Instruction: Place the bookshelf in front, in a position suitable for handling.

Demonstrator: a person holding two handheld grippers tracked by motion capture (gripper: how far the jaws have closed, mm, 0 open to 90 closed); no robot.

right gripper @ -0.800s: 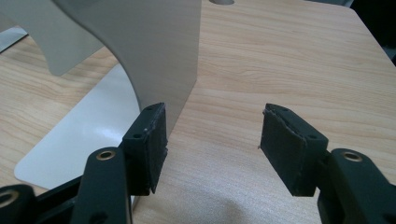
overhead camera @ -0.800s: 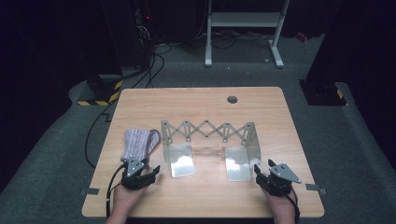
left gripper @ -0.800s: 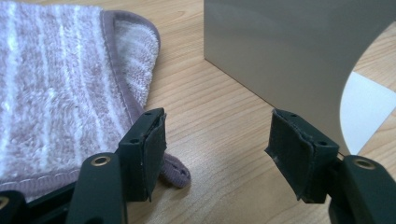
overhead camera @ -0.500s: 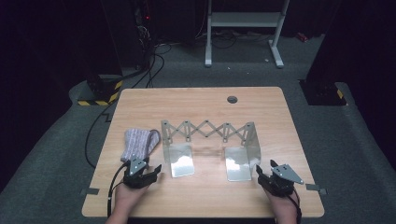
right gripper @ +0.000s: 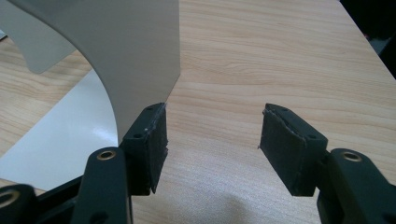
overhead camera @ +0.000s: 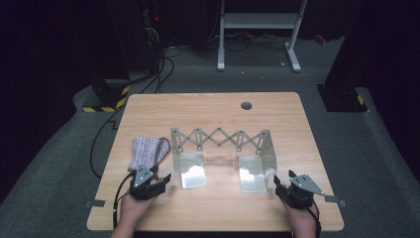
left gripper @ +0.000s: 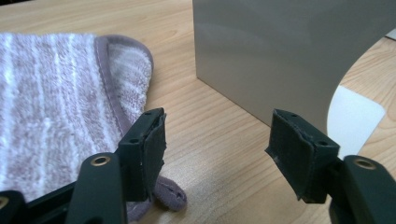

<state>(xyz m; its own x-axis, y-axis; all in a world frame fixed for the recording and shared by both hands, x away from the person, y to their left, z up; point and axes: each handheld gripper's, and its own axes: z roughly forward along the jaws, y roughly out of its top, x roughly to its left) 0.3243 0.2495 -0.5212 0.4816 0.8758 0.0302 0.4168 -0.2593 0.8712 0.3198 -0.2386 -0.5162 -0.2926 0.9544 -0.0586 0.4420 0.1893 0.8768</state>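
We work at a light wooden rectangular table (overhead camera: 213, 114), whose bare board stretches away ahead of both our grippers. Next in size is the silver metal expanding rack with a scissor-lattice back and two shiny foot plates (overhead camera: 220, 148): it stands between our two tools, its left upright panel just ahead and to the right of our left gripper (left gripper: 217, 154), its right panel just ahead and to the left of our right gripper (right gripper: 212, 149). The grey-and-white striped terry cloth with a purple hem (overhead camera: 146, 151) lies directly ahead of the left gripper, its edge under the left-hand jaw. Both grippers rest low near the table's front edge with jaws spread wide, pinching nothing.
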